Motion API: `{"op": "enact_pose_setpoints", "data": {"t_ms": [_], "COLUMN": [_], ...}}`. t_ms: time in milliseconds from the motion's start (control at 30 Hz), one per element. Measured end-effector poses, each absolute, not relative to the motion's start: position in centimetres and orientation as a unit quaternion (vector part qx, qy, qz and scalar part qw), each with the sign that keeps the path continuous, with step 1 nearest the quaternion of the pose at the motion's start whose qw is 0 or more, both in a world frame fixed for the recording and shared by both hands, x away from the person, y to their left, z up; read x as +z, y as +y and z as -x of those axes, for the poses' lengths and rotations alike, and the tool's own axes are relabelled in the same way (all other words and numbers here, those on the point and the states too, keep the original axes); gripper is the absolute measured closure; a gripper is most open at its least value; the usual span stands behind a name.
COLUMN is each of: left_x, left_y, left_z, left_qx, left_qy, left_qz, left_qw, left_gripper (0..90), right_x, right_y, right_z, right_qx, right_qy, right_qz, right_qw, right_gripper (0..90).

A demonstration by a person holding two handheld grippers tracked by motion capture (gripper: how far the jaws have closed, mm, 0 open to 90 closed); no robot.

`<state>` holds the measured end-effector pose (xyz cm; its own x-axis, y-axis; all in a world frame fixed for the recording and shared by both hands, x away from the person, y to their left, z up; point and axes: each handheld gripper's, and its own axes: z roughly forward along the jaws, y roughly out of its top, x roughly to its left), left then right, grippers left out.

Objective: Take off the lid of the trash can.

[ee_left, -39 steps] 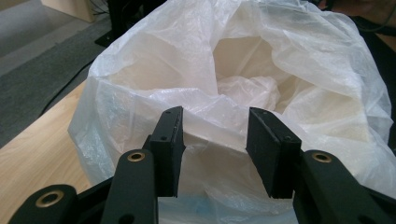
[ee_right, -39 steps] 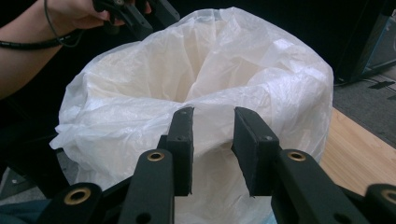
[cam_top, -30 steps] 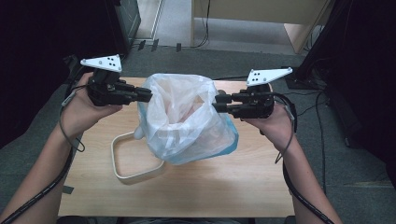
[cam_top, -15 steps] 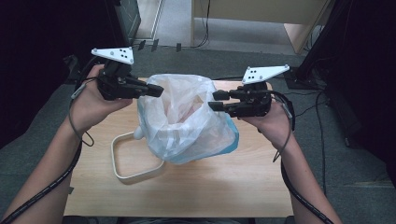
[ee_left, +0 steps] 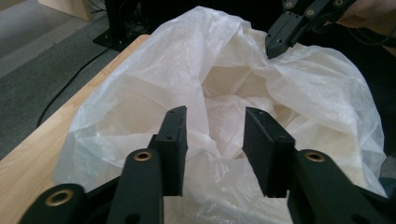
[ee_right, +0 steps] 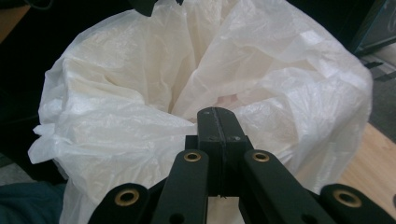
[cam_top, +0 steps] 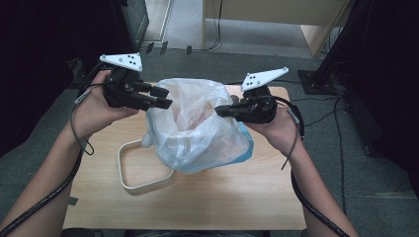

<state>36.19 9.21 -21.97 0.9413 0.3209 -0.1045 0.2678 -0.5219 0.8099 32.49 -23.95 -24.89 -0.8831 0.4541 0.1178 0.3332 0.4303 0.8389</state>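
Thin white plastic bag standing open-mouthed near the middle of the wooden tabletop, a blue-tinted patch showing at its 4 o'clock side; cream plastic frame lying flat at the bag's 8 o'clock, touching its base. Left claw at the bag's 10 o'clock, over the rim, jaws apart and just been opening; in the left gripper view, left claw with crumpled film between the two jaws, pads not pressing on it. Right claw at the bag's 2 o'clock; in the right gripper view, right claw with jaws pressed flat together, just been closing, at the rim fold; whether film is pinched between them cannot be told. Seen from the left gripper view, the right claw's tip sitting on the far rim at 1 o'clock.
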Motion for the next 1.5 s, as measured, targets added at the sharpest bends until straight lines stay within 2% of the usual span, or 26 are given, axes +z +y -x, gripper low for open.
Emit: {"op": "enact_pose_setpoints", "data": {"t_ms": [233,367,467,567,600,700,767,833,933,1067,1333,1367,1400,1433,1500], "left_x": [-22.0,-22.6,-22.9,-22.9,-22.8,-22.7,-22.4,-22.3,-22.1,-21.4,-20.2,-20.2,-20.2,-20.2,-20.3], "left_y": [10.0,10.4,10.6,10.7,10.9,11.0,11.0,11.0,10.7,9.9,6.2,5.6,5.2,4.9,4.1], "left_z": [-35.5,-35.7,-35.8,-35.9,-36.0,-35.9,-35.9,-35.9,-35.9,-35.7,-35.4,-35.5,-35.5,-35.6,-35.7], "left_qx": [0.05,0.048,0.049,0.052,0.047,0.046,0.043,0.031,0.03,0.019,0.013,0.014,0.014,0.013,0.011], "left_qy": [0.165,0.178,0.192,0.202,0.208,0.21,0.211,0.213,0.214,0.201,0.164,0.16,0.158,0.157,0.156], "left_qz": [-0.878,-0.881,-0.878,-0.876,-0.873,-0.872,-0.871,-0.872,-0.874,-0.866,-0.869,-0.871,-0.872,-0.873,-0.875], "left_qw": [0.447,0.435,0.435,0.436,0.438,0.441,0.442,0.439,0.435,0.458,0.468,0.465,0.463,0.462,0.458], "left_gripper": [42.6,41.7,46.8,59.4,59.4,69.0,77.1,89.9,90.0,90.0,90.0,90.0,90.0,90.0,90.0], "right_x": [-24.2,-24.1,-24.2,-24.4,-24.4,-24.4,-24.4,-24.4,-24.5,-24.2,-22.9,-22.9,-23.1,-23.1,-23.5], "right_y": [-23.8,-23.7,-23.8,-23.8,-23.9,-24.1,-24.2,-24.2,-24.2,-24.0,-22.8,-22.8,-22.8,-22.8,-23.1], "right_z": [-32.7,-32.7,-32.8,-32.8,-32.8,-32.8,-32.8,-32.8,-32.8,-32.8,-32.8,-32.9,-32.9,-32.9,-33.0], "right_qx": [0.504,0.506,0.503,0.504,0.505,0.507,0.508,0.509,0.509,0.516,0.52,0.518,0.514,0.514,0.509], "right_qy": [0.829,0.827,0.829,0.827,0.827,0.825,0.824,0.824,0.824,0.82,0.821,0.822,0.824,0.824,0.823], "right_qz": [-0.234,-0.236,-0.237,-0.24,-0.24,-0.241,-0.241,-0.242,-0.242,-0.24,-0.226,-0.226,-0.223,-0.223,-0.23], "right_qw": [0.062,0.064,0.064,0.061,0.062,0.063,0.063,0.064,0.063,0.061,0.072,0.076,0.089,0.089,0.101], "right_gripper": [90.0,90.0,90.0,90.0,90.0,90.0,90.0,90.0,90.0,90.0,88.9,85.6,77.8,77.8,70.6]}}
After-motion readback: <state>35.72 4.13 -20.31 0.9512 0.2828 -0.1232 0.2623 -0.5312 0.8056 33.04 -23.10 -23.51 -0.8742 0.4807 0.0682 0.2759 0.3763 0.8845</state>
